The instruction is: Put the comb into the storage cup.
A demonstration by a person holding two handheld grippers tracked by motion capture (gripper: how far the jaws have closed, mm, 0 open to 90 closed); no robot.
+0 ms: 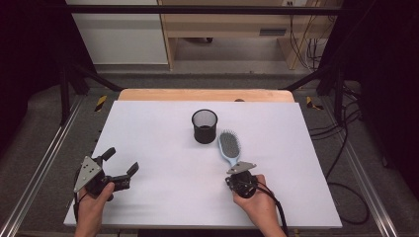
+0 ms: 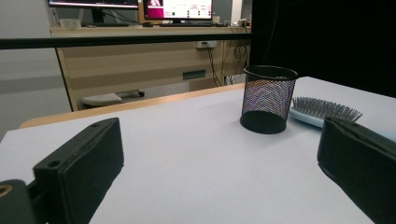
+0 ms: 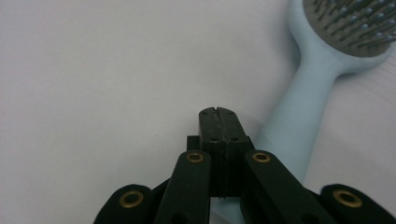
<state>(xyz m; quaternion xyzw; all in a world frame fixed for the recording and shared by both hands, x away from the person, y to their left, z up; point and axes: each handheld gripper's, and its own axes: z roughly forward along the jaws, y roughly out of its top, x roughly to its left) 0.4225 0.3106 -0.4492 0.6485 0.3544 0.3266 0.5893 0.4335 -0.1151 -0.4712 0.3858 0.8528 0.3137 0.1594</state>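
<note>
Right gripper [image 3: 218, 112], jaws together on nothing, sits over the pale-blue plastic hairbrush's [image 3: 299, 126] handle, running toward one o'clock; left gripper [image 1: 120, 165] gapes idle.

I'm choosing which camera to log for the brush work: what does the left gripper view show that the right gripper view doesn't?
Left gripper view alone: the black mesh cup, a wooden desk with monitors behind, and the left hand-held gripper with its jaws wide apart. Right gripper view alone: the right hand-held gripper, jaws pressed together with nothing between them, beside the brush's handle. Both share the light blue hairbrush and the white tabletop.
</note>
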